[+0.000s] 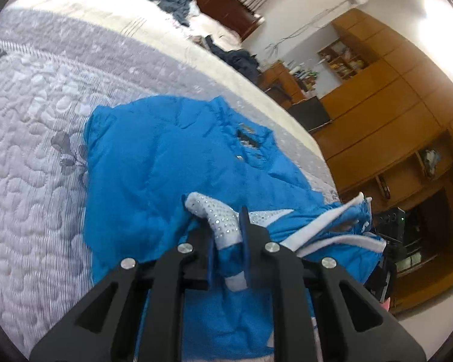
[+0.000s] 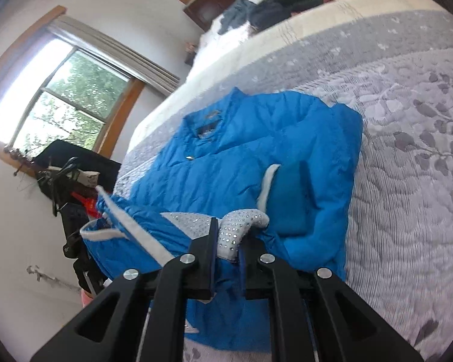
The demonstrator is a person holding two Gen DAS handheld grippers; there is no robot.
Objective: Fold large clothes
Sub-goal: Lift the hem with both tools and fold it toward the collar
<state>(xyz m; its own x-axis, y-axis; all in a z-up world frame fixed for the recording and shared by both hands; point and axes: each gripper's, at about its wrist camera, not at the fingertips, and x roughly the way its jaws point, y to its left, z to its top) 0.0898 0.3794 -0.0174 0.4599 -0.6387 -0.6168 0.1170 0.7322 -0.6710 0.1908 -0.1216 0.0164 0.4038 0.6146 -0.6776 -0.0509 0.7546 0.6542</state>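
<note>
Bright blue padded jacket (image 1: 166,163) lies spread on grey-and-white quilted bedspread (image 1: 30,138), near hem lifted. Left gripper (image 1: 228,241) clamps white rhinestone-studded trim (image 1: 223,220); fabric hides fingertips. Right gripper (image 2: 228,238) pinches same kind of trim; its lower edge is cut off. Dark clothes pile (image 2: 271,9) far off, blurred.

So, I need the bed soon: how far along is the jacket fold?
The jacket lies flat on the bed, with one sleeve apparently already folded across it. In hand: both grippers, left and right, pinch its white studded trim at the near edge. Left: carrying that edge over towards the collar.
</note>
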